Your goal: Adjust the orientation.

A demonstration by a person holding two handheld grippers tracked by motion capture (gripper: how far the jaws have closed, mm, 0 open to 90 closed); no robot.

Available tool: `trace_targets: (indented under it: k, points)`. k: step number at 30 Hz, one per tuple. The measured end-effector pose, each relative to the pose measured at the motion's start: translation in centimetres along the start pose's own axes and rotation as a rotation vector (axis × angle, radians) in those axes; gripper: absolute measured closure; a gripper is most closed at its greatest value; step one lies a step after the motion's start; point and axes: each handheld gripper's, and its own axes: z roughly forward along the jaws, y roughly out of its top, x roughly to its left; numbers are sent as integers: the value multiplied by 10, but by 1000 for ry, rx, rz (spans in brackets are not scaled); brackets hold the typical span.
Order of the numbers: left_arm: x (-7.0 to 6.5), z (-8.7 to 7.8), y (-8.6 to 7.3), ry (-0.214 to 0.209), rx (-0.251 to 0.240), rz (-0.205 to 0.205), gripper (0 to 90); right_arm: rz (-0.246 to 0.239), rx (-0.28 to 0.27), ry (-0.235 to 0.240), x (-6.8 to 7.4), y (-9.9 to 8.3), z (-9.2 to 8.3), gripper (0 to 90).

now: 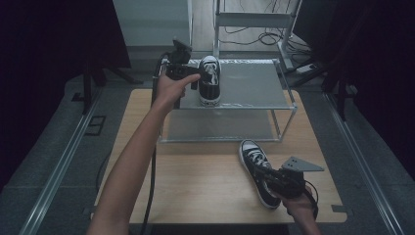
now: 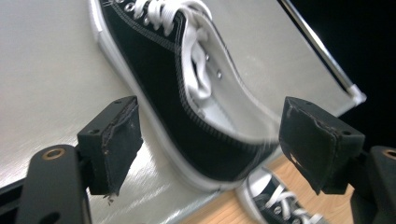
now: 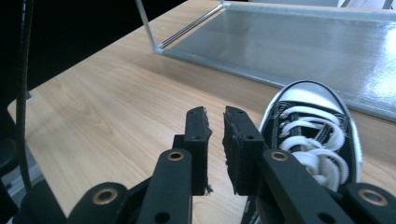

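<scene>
A black canvas sneaker (image 1: 210,92) with white laces stands on the top shelf of a metal rack (image 1: 254,83), toe pointing away. My left gripper (image 1: 199,77) reaches it from the left. In the left gripper view this gripper (image 2: 208,112) is open, its pads on either side of the sneaker's (image 2: 163,93) heel end, apart from it. The matching sneaker (image 1: 252,154) lies on the wooden table (image 1: 195,181) in front of the rack. My right gripper (image 1: 258,172) is over its heel part. In the right gripper view its jaws (image 3: 215,114) stand almost together, just left of that sneaker (image 3: 313,135), with nothing visible between them.
The rack has a lower shelf (image 1: 220,128) at table level, bare. Thin metal posts (image 1: 293,110) mark its corners. The left forearm (image 1: 132,161) crosses the table's left half. Dark curtains and floor rails (image 1: 58,166) surround the table.
</scene>
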Motion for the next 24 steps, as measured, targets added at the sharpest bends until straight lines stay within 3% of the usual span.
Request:
trace_targets:
  k: [3, 7, 14, 19, 21, 24]
  points:
    - [2, -6, -11, -10, 2, 25, 210, -15, 15, 1, 7, -3, 0, 822]
    - [6, -13, -24, -28, -12, 26, 205, -36, 45, 10, 16, -12, -1, 853]
    - [15, -25, -55, -70, -21, 38, 206, -49, 101, 2, 28, -43, -10, 873]
    - [15, -29, -73, -82, -24, 74, 206, -31, 130, -41, 21, -59, -11, 876]
    - [15, -29, -79, -68, -24, 94, 207, -4, 133, -62, 14, -67, -12, 898]
    - [16, -31, -89, -79, -27, 105, 207, 25, 122, -40, 6, -72, -15, 900]
